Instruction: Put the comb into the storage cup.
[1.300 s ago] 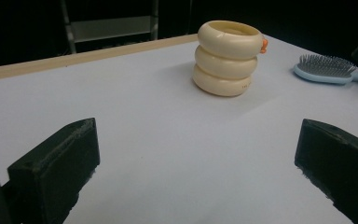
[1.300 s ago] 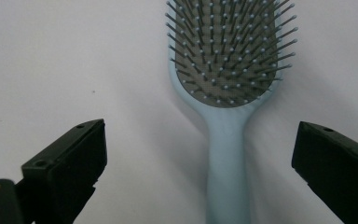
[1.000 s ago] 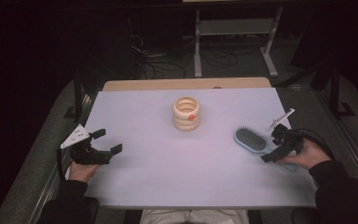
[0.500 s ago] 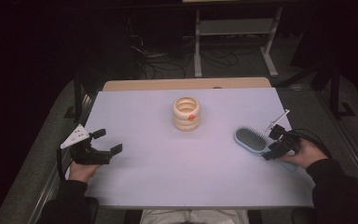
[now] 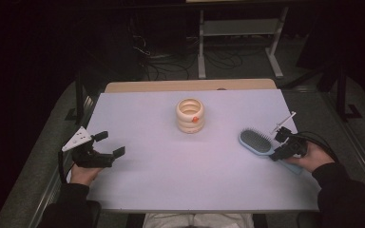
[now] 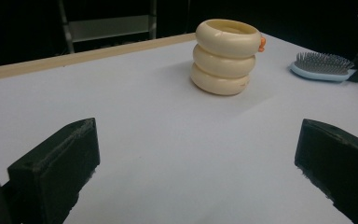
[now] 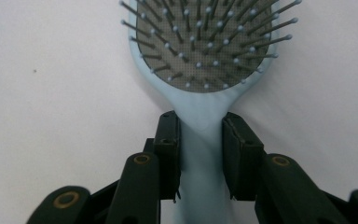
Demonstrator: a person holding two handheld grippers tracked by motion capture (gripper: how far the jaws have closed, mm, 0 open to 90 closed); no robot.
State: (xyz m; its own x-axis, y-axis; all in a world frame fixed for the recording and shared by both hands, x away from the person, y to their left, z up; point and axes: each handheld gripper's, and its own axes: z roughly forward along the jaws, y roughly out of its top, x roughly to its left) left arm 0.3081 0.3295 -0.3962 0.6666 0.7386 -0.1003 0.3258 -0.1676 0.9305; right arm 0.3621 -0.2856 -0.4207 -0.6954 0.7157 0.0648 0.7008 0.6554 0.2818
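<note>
right gripper: two flat black pads, on arms with brass-coloured rivets, have just been closing on the slim neck of the handle of a pale blue hairbrush and now clamp it from both sides. the hairbrush, of smooth plastic, carries a dark grey cushion set with thin bristles tipped by pale balls; it lies bristles up at the right side of the table, whose top is a matt white sheet with a wooden far edge. left gripper: blocky matt black jaws spread wide, holding nothing, near the left edge. centre: a cream holder shaped as three stacked glossy rings, with a small orange knob. no writing is legible.
</note>
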